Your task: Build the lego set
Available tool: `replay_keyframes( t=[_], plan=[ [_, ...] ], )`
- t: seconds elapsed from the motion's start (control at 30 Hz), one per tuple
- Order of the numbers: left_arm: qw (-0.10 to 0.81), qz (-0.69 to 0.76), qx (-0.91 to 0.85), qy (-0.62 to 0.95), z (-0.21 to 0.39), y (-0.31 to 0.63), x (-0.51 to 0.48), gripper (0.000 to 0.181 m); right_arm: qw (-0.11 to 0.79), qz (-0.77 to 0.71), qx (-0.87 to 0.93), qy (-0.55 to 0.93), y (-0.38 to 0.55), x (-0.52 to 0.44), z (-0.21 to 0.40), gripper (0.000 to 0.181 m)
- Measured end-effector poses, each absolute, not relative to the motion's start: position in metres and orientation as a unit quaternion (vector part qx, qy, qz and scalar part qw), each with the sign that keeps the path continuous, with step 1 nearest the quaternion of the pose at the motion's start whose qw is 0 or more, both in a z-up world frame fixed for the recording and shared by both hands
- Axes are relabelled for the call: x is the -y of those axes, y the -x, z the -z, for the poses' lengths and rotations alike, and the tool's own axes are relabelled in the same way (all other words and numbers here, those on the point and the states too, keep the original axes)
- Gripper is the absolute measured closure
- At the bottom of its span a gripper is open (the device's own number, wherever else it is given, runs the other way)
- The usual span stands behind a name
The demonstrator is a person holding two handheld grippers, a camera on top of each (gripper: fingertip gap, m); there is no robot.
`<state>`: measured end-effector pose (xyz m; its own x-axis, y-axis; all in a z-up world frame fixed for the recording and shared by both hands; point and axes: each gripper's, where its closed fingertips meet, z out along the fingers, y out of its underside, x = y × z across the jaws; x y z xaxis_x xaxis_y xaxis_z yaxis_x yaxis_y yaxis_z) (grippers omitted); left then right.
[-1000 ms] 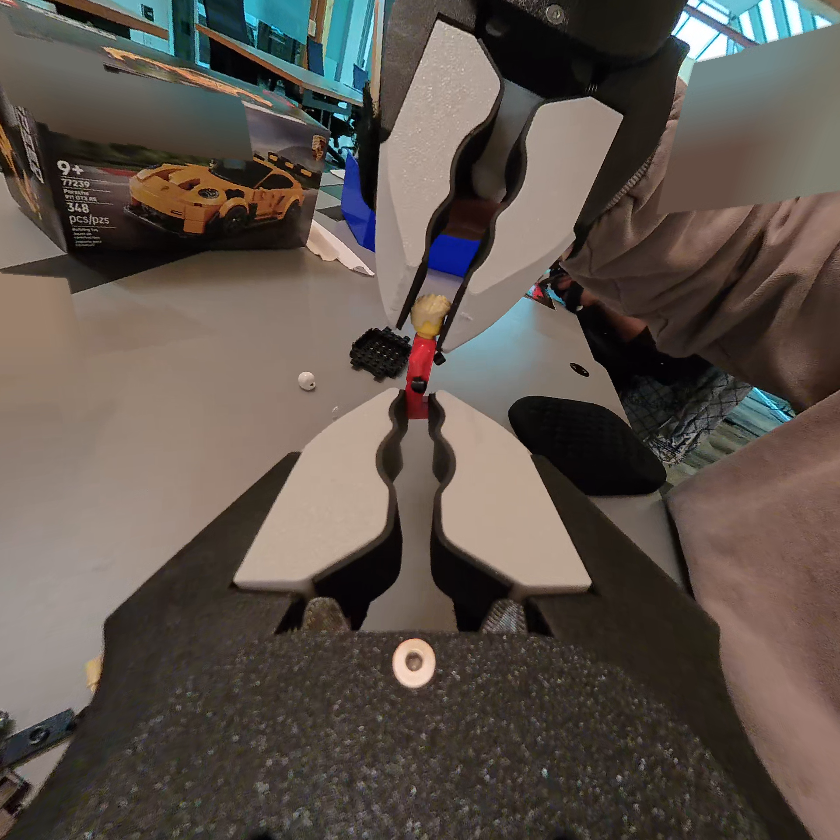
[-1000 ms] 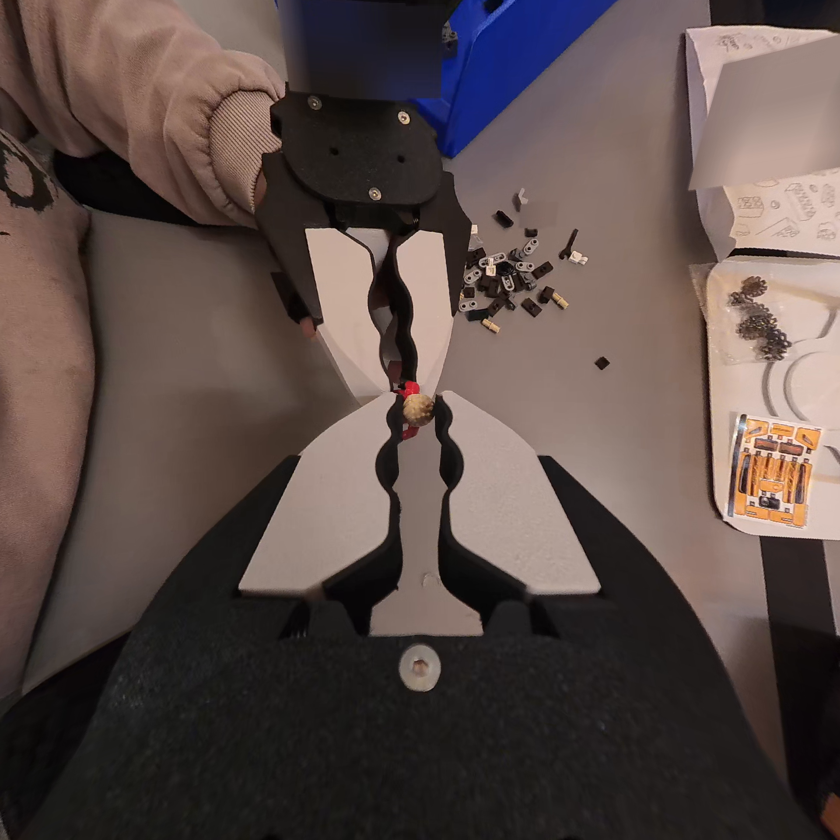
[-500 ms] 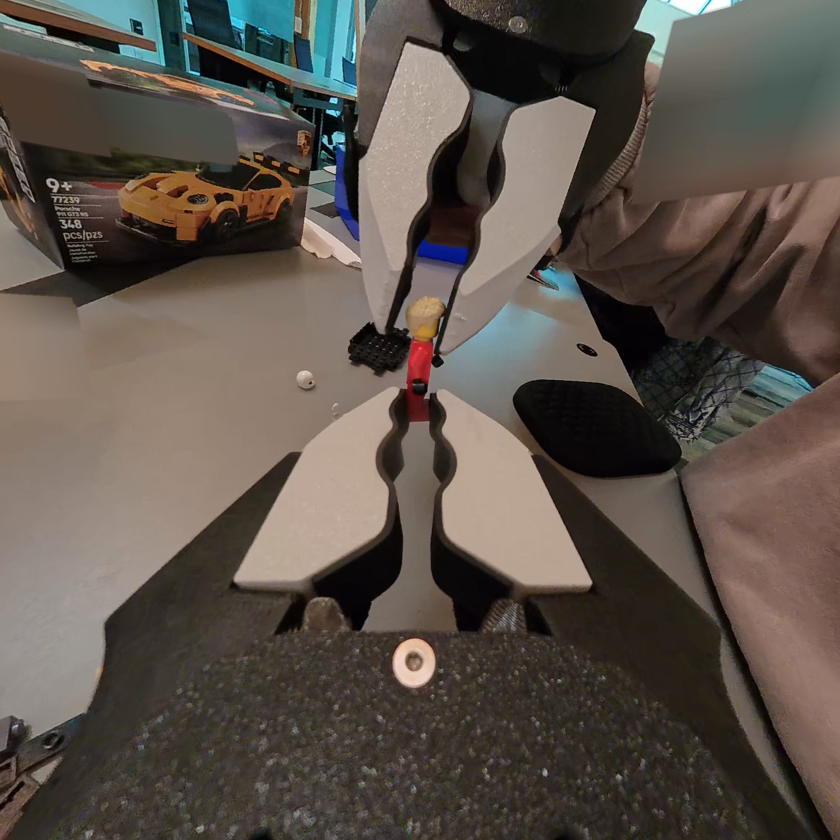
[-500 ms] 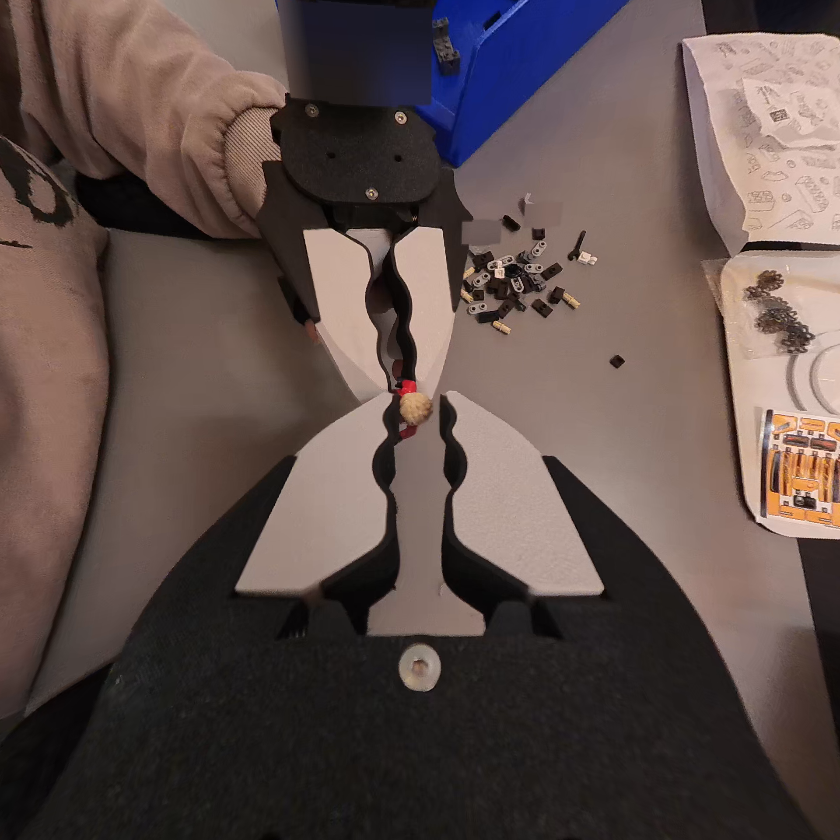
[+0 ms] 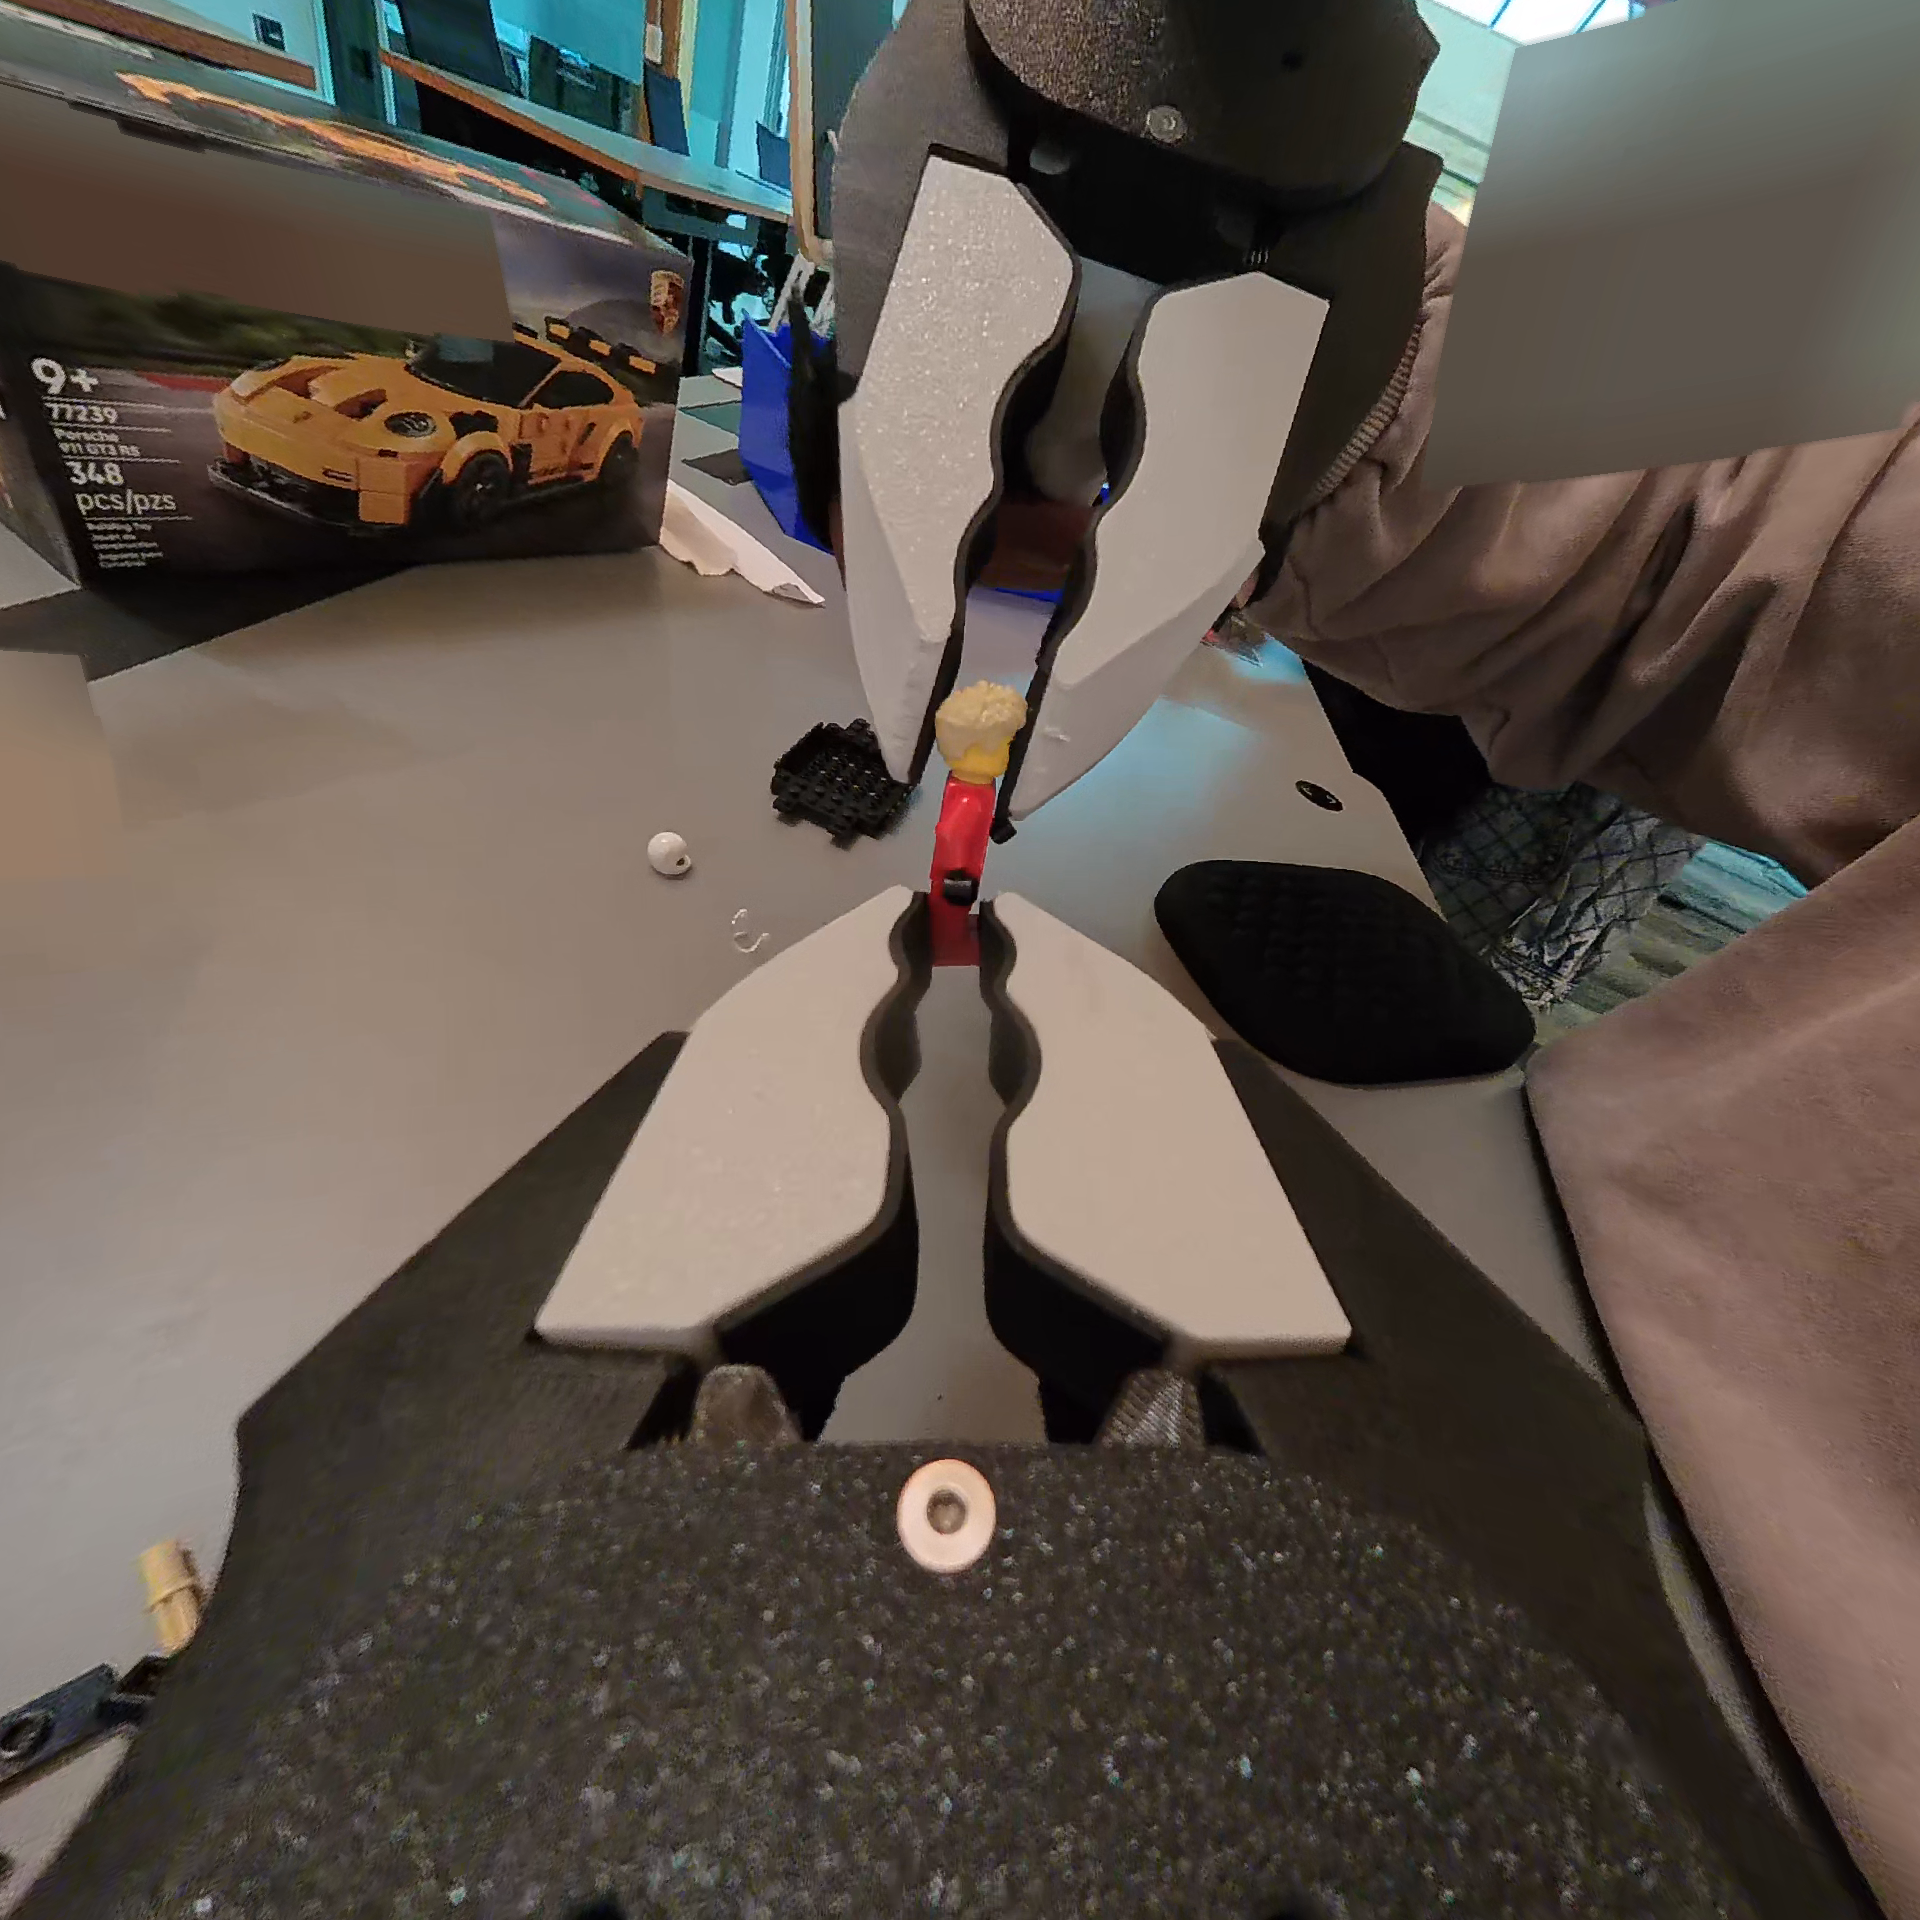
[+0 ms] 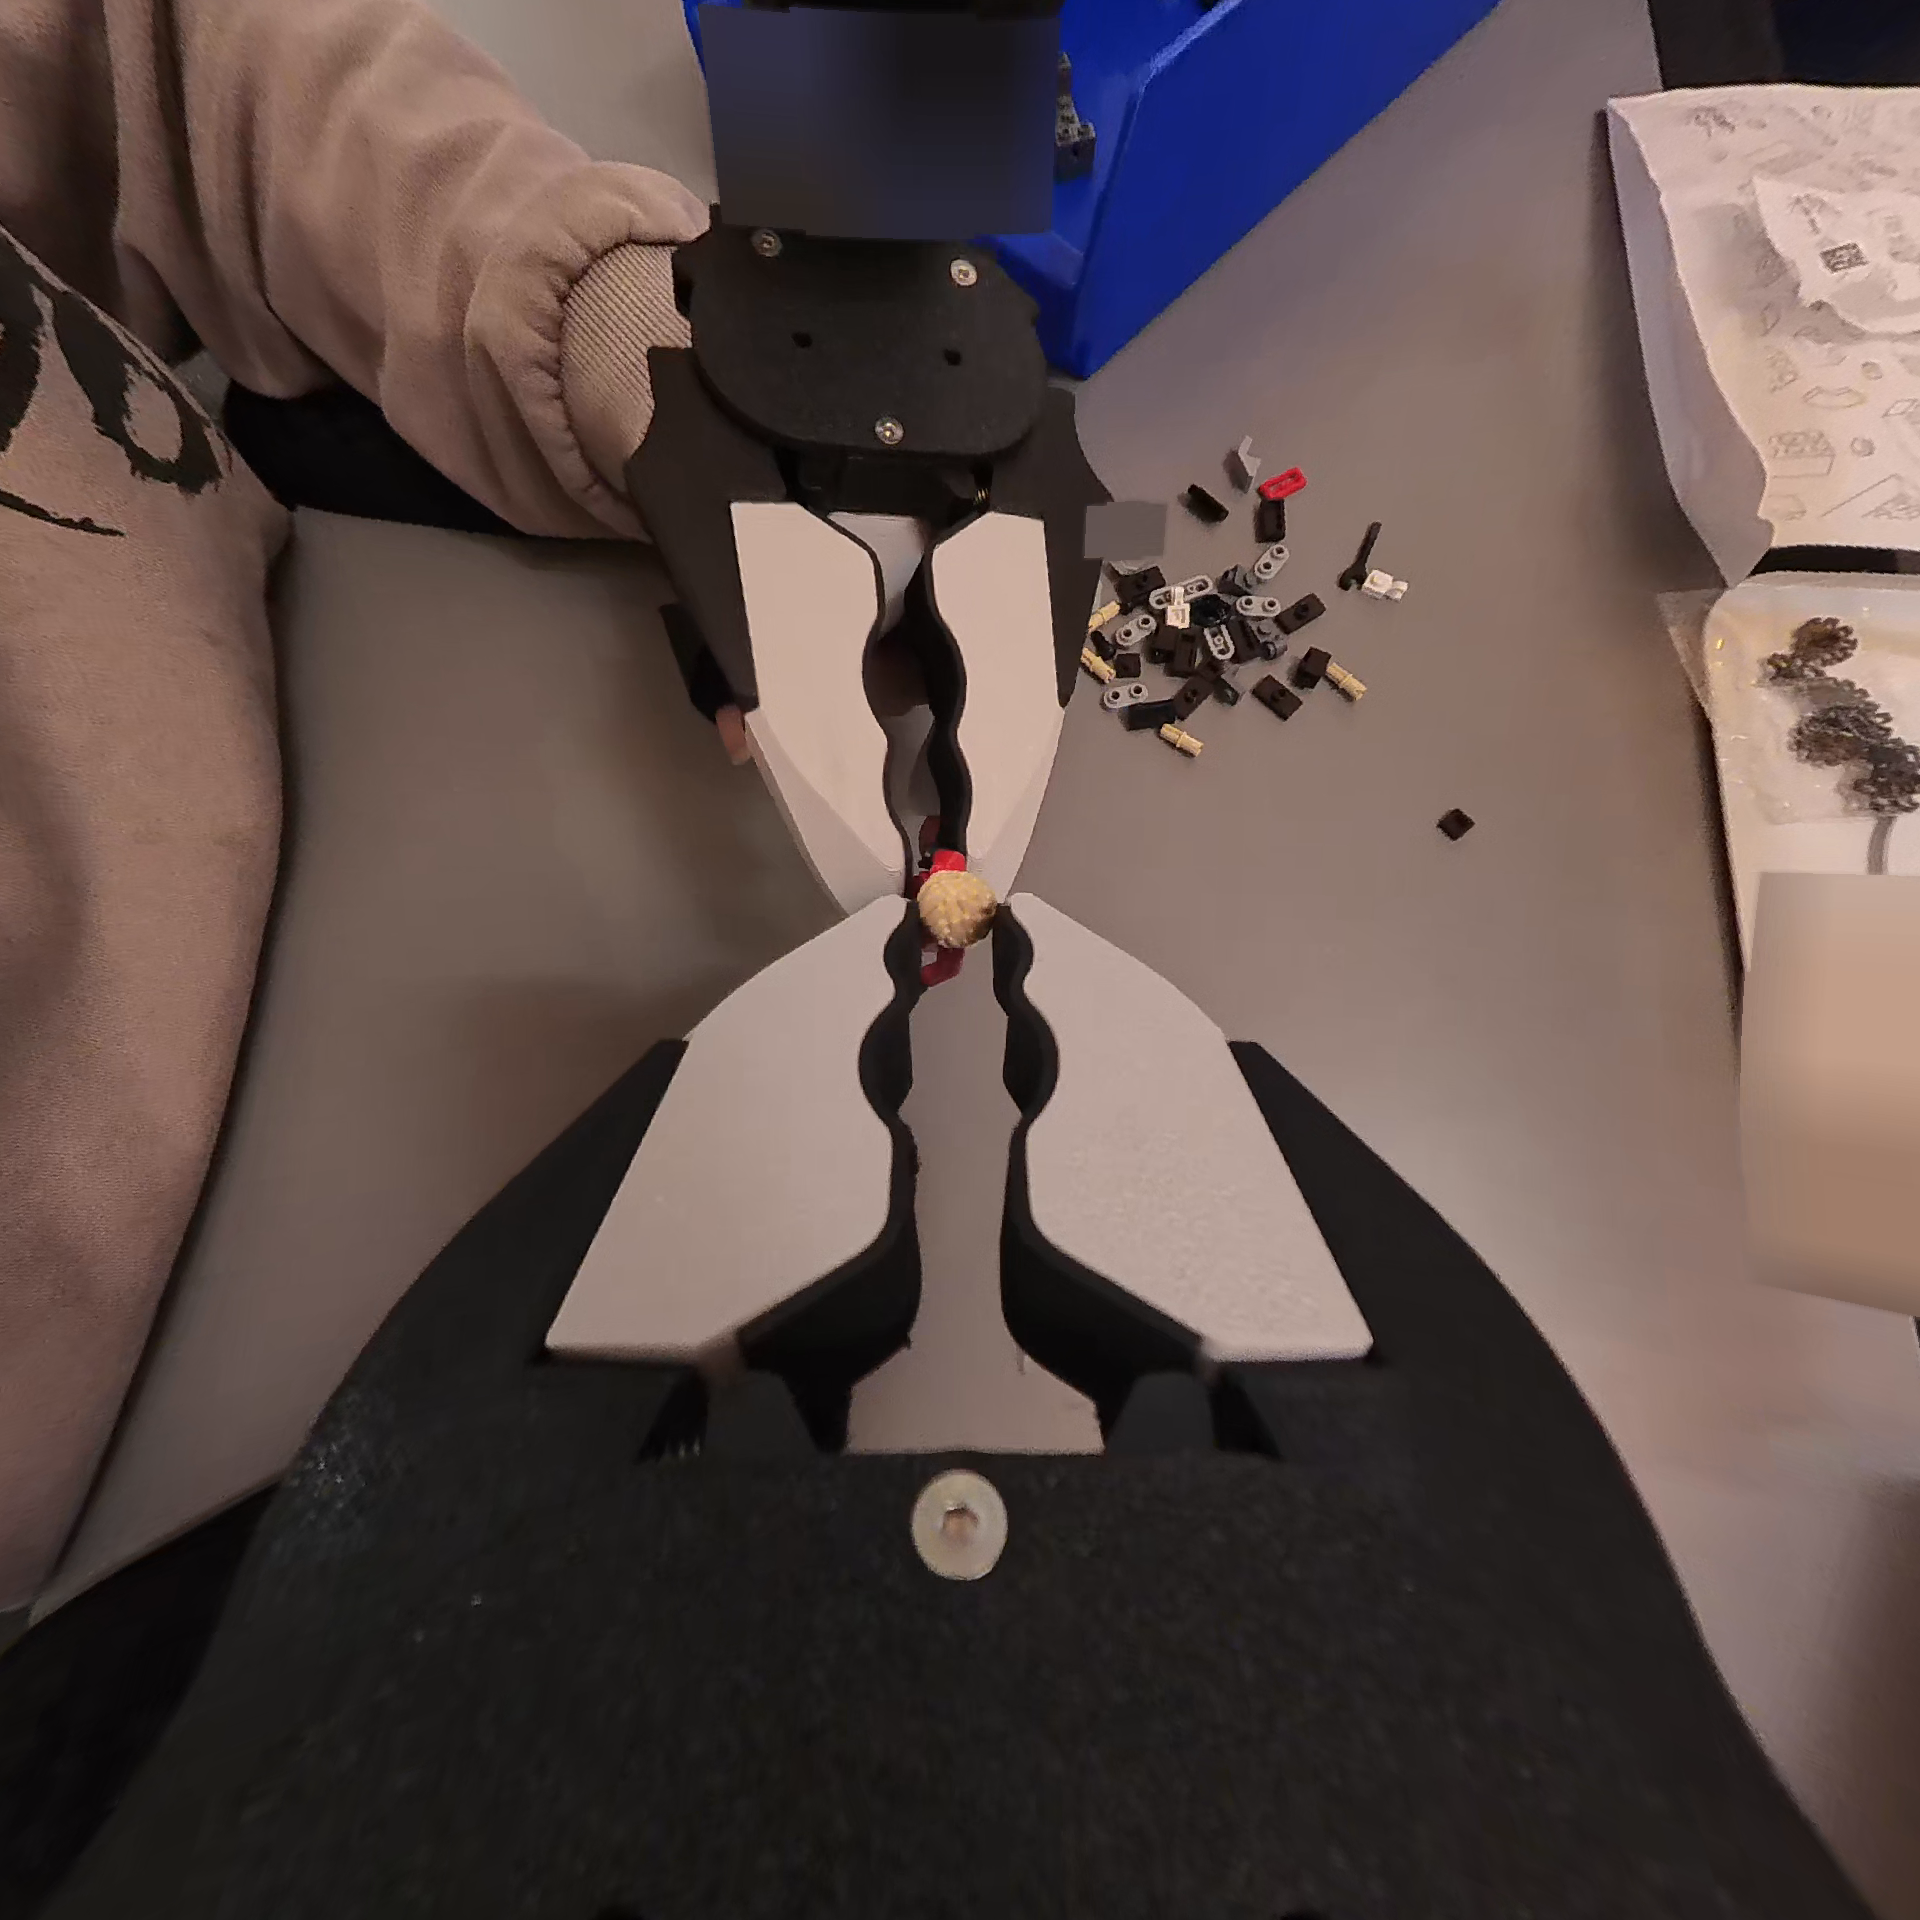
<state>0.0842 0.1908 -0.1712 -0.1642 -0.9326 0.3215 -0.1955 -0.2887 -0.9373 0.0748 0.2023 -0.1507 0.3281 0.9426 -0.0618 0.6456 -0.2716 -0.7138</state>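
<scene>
- The left hand-held gripper (image 5: pixel 951 914) is clenched on the red legs of a minifigure (image 5: pixel 961 831); its two tips press the legs from both sides.
- The minifigure stands upright out of these tips, with red body, yellow head and pale tan hair on top.
- The right hand-held gripper (image 5: pixel 971 743) comes from the opposite side, tips pointing down at the minifigure. Its jaws stand slightly apart around the hair and head; I cannot tell if they press on it or only frame it.
- In the right wrist view the hair of the minifigure (image 6: pixel 956 906) sits just between the tips of the right hand-held gripper (image 6: pixel 954 920), and the left hand-held gripper (image 6: pixel 940 857) meets it tip to tip.
- Behind the minifigure, a small black studded plate (image 5: pixel 840 781) lies on the grey counter (image 5: pixel 364 935).
- To the left of the minifigure lies a small white round piece (image 5: pixel 668 854).
- Far behind and left of the minifigure stands the set box (image 5: pixel 343 447) with a picture of an orange car.
- In the right wrist view, a heap of small black and grey parts (image 6: pixel 1210 634) lies on the counter, to the upper right of the minifigure.
- Farther right of the minifigure lies a paper booklet (image 6: pixel 1787 249), and behind it a blue bin (image 6: pixel 1226 166).
</scene>
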Motion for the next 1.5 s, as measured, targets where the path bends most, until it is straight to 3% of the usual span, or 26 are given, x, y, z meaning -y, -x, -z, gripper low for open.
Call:
replay_keyframes(
  t=[0.8,1.0,1.23,1.5],
  plan=[
    [0.314,0.553,-0.501,0.587,0.181,-0.084,-0.199,0.173,0.306,-0.247,0.513,0.763,-0.08,-0.211,0.157,0.169],
    [0.36,0.534,-0.495,0.584,0.179,-0.084,-0.207,0.166,0.312,-0.229,0.522,0.76,-0.088,-0.218,0.154,0.169],
    [0.426,0.499,-0.483,0.58,0.171,-0.077,-0.224,0.178,0.298,-0.11,0.515,0.797,-0.158,-0.286,0.146,0.168],
    [0.454,0.476,-0.469,0.59,0.168,-0.068,-0.239,0.181,0.245,-0.079,0.457,0.851,-0.215,-0.351,0.203,0.168]
  ],
)
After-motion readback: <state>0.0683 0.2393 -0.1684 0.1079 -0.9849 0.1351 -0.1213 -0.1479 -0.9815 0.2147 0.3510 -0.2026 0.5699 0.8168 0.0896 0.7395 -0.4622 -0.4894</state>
